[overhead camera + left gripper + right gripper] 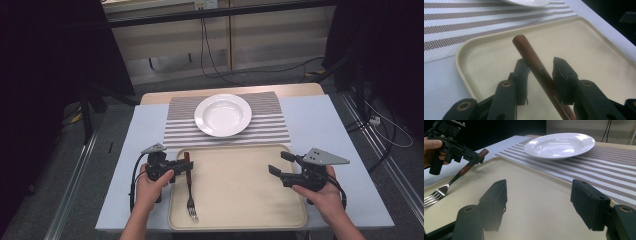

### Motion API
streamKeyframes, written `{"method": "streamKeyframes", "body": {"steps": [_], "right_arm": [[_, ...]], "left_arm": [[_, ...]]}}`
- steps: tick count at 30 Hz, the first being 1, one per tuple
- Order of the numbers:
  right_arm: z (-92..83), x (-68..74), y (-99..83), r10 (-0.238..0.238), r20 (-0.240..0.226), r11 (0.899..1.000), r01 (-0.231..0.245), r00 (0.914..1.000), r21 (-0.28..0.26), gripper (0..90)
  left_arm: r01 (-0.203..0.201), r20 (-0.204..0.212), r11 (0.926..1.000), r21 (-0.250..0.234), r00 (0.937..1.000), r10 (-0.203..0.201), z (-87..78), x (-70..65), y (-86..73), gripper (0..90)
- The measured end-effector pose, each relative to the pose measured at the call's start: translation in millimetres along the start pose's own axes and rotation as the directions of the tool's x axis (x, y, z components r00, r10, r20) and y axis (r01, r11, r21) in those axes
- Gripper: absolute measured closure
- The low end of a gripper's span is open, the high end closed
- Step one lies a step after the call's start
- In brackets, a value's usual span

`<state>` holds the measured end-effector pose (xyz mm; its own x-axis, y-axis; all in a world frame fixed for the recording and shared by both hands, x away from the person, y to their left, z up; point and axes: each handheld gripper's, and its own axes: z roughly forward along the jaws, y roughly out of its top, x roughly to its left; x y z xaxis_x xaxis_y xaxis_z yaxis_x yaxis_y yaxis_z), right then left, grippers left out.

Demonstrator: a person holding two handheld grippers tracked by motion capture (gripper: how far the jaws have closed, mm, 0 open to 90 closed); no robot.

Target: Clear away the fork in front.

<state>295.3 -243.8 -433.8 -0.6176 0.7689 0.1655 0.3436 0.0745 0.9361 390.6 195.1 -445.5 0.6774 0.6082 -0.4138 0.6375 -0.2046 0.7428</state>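
A: Which step is judged to be in hand?

B: The fork with the brown wooden handle and steel tines point(189, 186) is seen lying along the left side of the beige plastic tray point(240, 190), tines toward the near edge. Its handle is straddled by the left claw point(186, 165). In the left gripper view the handle point(536, 67) runs slantwise between the two black pads; one pad appears to be touched, the other stands a little apart, so the fork is not judged to be pinched. The claw is taken as released around the handle. Whether the fork is being picked up or has been set down cannot be told.

A: And the right claw?

B: The right claw point(278, 163) is held spread over the right part of the tray, with nothing between its pads point(495, 195).

A: What is called for next?

B: If a pickup is meant, the left claw must be squared to the handle and clenched firmly before any lift, since the handle lies skewed in the gap. A place beside the white round ceramic plate point(223, 114), on the brown-and-white striped placemat point(270, 125) further along the light blue counter point(320, 125), could then be reached. If the fork is being left, a straight withdrawal is needed so that it is not dragged.
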Motion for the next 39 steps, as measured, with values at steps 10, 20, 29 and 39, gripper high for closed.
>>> {"method": "streamKeyframes", "body": {"steps": [10,20,29,39], "right_arm": [[-0.2,-1.2,-0.7,-0.001,0.000,1.000,0.001,1.0000,0.003,29.8],[0.2,-1.4,-1.3,-0.003,-0.004,1.000,0.003,1.0000,0.010,29.7],[0.8,-1.6,-1.9,0.001,-0.003,1.000,-0.001,1.0000,0.013,29.6],[1.6,-1.6,-2.9,0.004,-0.005,1.000,-0.004,1.0000,0.016,29.3]], "left_arm": [[-0.007,-0.027,0.9999,0.012,0.9996,0.007,4.7,3.7,-2.9,63.2],[-0.032,-0.032,0.9989,0.032,0.9989,0.033,8.5,0.5,-4.3,62.4],[-0.047,-0.056,0.9980,0.042,0.9972,0.050,10.7,2.4,-5.8,58.6],[-0.049,-0.073,0.9978,0.046,0.9960,0.052,11.7,2.5,-6.2,56.5]]}}
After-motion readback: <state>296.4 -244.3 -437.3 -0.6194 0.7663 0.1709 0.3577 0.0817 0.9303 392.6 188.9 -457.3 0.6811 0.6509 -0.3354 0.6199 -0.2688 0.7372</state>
